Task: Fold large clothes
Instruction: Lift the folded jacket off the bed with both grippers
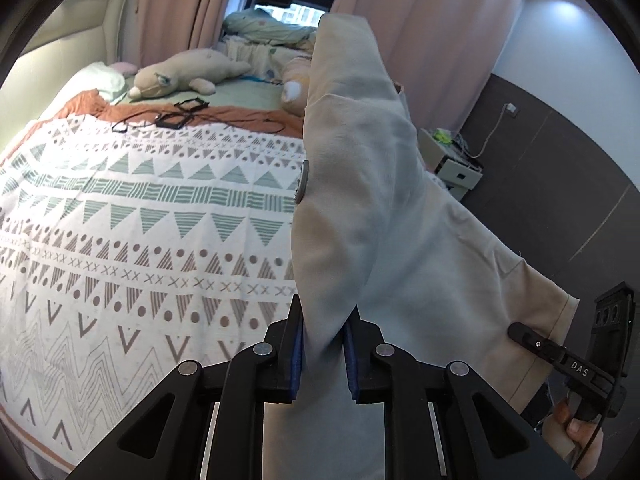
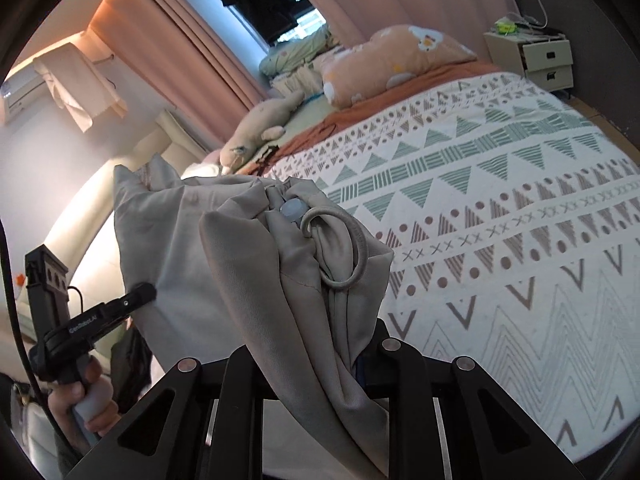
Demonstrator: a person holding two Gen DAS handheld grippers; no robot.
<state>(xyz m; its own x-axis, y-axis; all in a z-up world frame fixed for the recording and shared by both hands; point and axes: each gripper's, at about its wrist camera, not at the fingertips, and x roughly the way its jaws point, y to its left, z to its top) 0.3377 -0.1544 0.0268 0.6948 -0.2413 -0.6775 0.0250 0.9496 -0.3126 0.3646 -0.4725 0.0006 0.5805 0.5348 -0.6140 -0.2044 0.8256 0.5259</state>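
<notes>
A large beige garment [image 1: 380, 200] with a metal snap [image 1: 303, 182] hangs in the air above the bed, stretched between both grippers. My left gripper [image 1: 324, 320] is shut on a bunched fold of it, blue pads pressing from both sides. In the left wrist view, my right gripper [image 1: 532, 340] holds the garment's far edge, a hand on its handle. In the right wrist view, the garment [image 2: 240, 248] shows an elastic cord loop [image 2: 344, 248] and drapes over my right gripper [image 2: 344, 344], hiding its fingertips. My left gripper [image 2: 136, 294] bites the cloth at the left.
The bed carries a patterned blanket [image 1: 140, 220] with an orange sheet behind it. On it lie a plush toy [image 1: 188, 72], a floral pillow [image 2: 392, 64] and black frames with a cable [image 1: 180, 114]. A nightstand [image 2: 536, 60] stands by the dark wall; pink curtains [image 1: 180, 4] hang behind.
</notes>
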